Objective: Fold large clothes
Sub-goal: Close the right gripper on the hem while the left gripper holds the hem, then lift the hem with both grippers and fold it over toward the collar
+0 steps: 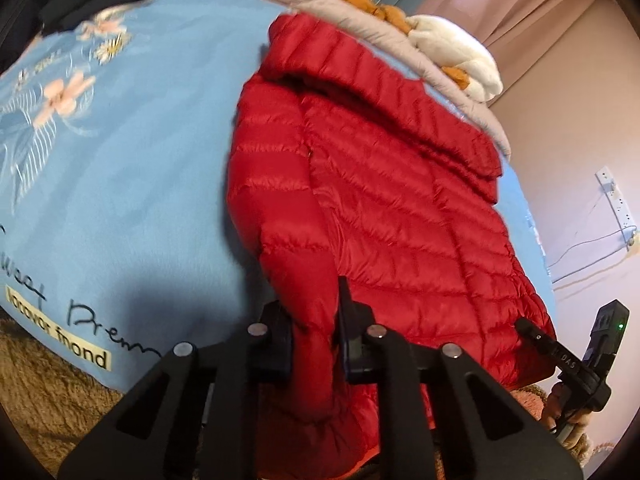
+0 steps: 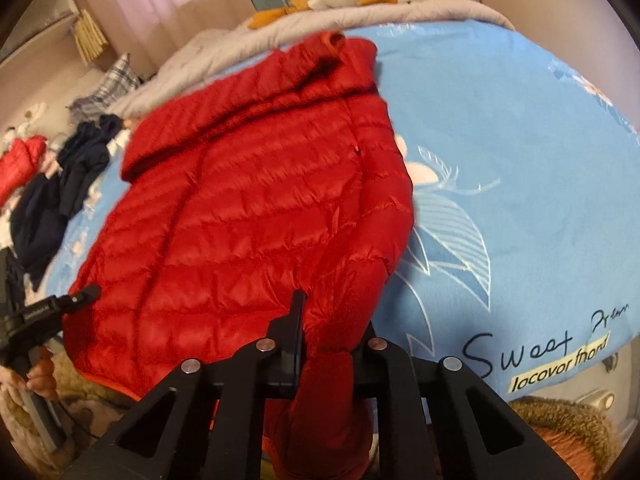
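A red quilted down jacket [image 1: 384,200] lies spread on a blue bedsheet [image 1: 152,168], hood at the far end. My left gripper [image 1: 316,316] is shut on the jacket's near left sleeve end. In the right wrist view the jacket [image 2: 248,216] lies the same way, and my right gripper [image 2: 332,320] is shut on its near right sleeve end, the fabric bunched between the fingers. The right gripper shows at the jacket's right hem in the left wrist view [image 1: 560,356]. The left gripper shows at the left hem in the right wrist view [image 2: 52,308].
A grey quilt [image 1: 360,4] with a white and orange plush toy [image 1: 452,52] lies at the bed's far end. Dark clothes [image 2: 60,192] and another red garment [image 2: 20,160] lie at the left. A brown fuzzy rug [image 1: 44,380] is at the near edge. A power strip [image 1: 616,196] hangs on the wall.
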The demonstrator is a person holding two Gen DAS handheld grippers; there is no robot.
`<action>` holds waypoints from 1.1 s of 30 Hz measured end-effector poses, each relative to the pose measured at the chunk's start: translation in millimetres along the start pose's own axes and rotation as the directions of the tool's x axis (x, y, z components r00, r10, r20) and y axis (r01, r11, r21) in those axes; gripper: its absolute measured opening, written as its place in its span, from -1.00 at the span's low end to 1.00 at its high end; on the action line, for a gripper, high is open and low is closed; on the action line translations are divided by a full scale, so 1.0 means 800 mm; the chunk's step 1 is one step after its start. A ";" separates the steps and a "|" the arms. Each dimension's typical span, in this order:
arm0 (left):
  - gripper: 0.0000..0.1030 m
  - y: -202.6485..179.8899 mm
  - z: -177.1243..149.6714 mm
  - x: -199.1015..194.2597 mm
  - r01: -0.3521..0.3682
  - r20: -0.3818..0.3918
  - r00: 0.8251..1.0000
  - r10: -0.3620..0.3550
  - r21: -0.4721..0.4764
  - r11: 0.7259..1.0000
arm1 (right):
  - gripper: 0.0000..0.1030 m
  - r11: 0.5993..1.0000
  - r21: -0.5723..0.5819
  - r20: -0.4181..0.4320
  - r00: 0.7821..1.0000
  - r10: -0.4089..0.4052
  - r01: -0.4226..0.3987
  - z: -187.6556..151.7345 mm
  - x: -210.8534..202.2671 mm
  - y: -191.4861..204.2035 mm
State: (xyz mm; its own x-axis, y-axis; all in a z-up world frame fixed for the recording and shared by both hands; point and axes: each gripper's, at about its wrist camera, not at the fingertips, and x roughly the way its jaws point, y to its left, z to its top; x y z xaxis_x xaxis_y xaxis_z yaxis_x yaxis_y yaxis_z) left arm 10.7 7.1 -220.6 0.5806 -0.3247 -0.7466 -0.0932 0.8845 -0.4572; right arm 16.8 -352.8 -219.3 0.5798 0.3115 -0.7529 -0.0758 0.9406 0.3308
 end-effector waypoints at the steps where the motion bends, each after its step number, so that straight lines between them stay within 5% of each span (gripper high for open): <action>1: -0.71 -0.003 0.002 -0.007 0.003 0.014 1.000 -0.003 0.005 1.000 | -0.75 1.000 -0.001 0.015 1.000 0.011 -0.011 0.003 -0.006 0.002; 13: -0.74 -0.034 0.023 -0.065 0.039 0.159 0.986 -0.048 0.060 0.997 | -0.78 0.988 -0.056 0.170 0.974 0.149 -0.142 0.028 -0.066 0.025; 33: -0.74 -0.064 0.044 -0.176 0.127 0.362 0.915 -0.177 0.156 0.979 | -0.79 0.956 -0.138 0.373 0.881 0.292 -0.259 0.049 -0.149 0.049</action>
State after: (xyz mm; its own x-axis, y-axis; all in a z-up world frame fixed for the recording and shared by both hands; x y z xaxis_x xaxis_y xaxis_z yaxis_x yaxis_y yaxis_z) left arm -37.7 19.4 -75.6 0.8409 -0.3323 -0.4272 0.1093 0.8773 -0.4673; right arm -23.8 -358.3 -94.4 0.7907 0.4991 -0.3545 -0.3345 0.8373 0.4325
